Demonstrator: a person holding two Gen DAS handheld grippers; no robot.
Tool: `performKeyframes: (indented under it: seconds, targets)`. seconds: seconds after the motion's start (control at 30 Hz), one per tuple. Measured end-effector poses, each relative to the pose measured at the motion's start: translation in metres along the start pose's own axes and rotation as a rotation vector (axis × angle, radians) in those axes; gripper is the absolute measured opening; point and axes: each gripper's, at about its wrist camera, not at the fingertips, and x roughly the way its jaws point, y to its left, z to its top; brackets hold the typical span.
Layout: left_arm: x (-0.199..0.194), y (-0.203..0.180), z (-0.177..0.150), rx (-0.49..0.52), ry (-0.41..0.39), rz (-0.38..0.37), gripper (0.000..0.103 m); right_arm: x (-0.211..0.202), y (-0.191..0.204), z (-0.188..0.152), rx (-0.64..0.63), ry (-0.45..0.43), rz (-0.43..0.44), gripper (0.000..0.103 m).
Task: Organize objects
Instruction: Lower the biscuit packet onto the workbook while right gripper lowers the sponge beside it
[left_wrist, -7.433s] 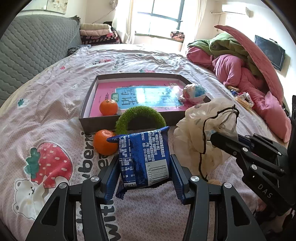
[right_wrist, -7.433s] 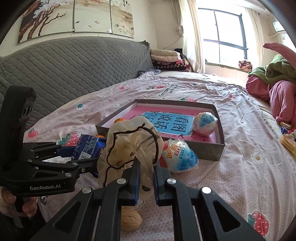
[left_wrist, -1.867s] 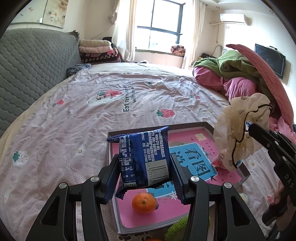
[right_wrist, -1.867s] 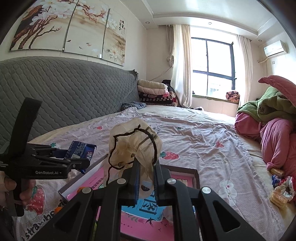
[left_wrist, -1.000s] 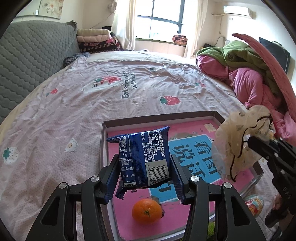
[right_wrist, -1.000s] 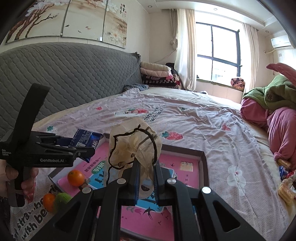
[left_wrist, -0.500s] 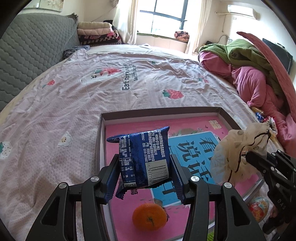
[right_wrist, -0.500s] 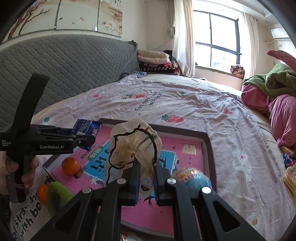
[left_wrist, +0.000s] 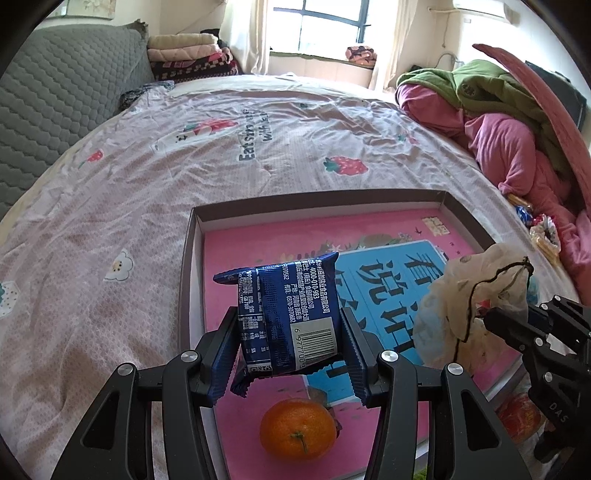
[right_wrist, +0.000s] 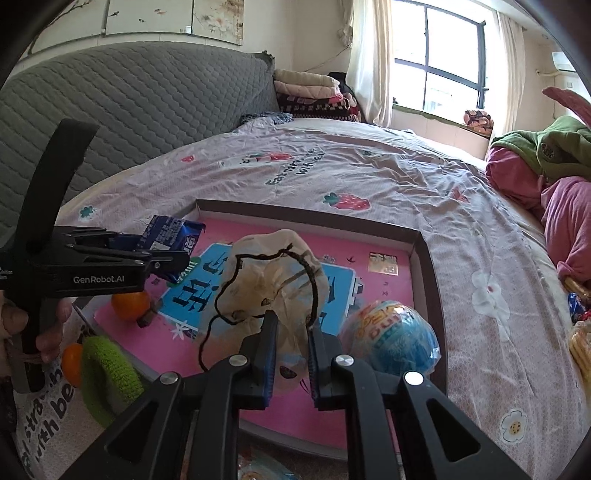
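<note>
My left gripper (left_wrist: 288, 350) is shut on a blue snack packet (left_wrist: 288, 314) and holds it above the left part of a shallow box (left_wrist: 186, 266) with a pink bottom. An orange (left_wrist: 298, 430) lies in the box just below the packet. My right gripper (right_wrist: 290, 347) is shut on a cream drawstring pouch (right_wrist: 273, 280) above the box (right_wrist: 424, 254). The pouch also shows in the left wrist view (left_wrist: 476, 295). A blue and pink egg-shaped toy (right_wrist: 393, 341) lies in the box's right corner.
A second orange (right_wrist: 72, 363) and a green fuzzy ring (right_wrist: 107, 380) lie on the strawberry-print bedsheet (left_wrist: 110, 192) outside the box's near left edge. Pink and green bedding (left_wrist: 517, 122) is piled at the right. A grey quilted headboard (right_wrist: 129, 96) stands at the left.
Both grippers have come lower and nearer over the box with their loads still held. The box now fills more of both views.
</note>
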Motion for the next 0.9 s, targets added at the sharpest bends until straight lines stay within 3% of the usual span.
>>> performKeyframes:
  seconds: [0.3,0.57,0.9]
  targets:
    - [0.0074,-0.0009,-0.0026,0.017,0.032,0.017,0.054,0.0034,-0.0014,-0.0027,0.011,0.014,-0.029,0.044]
    - [0.0072,0.0019,-0.0025,0.012,0.026,0.026,0.054,0.0012,-0.0051,-0.0007,0.019,0.007,-0.042,0.051]
    - [0.0029,0.0018,-0.0007,0.009,0.015,0.02,0.057,-0.0007,-0.0073,-0.0008,0.021,0.007,-0.046,0.052]
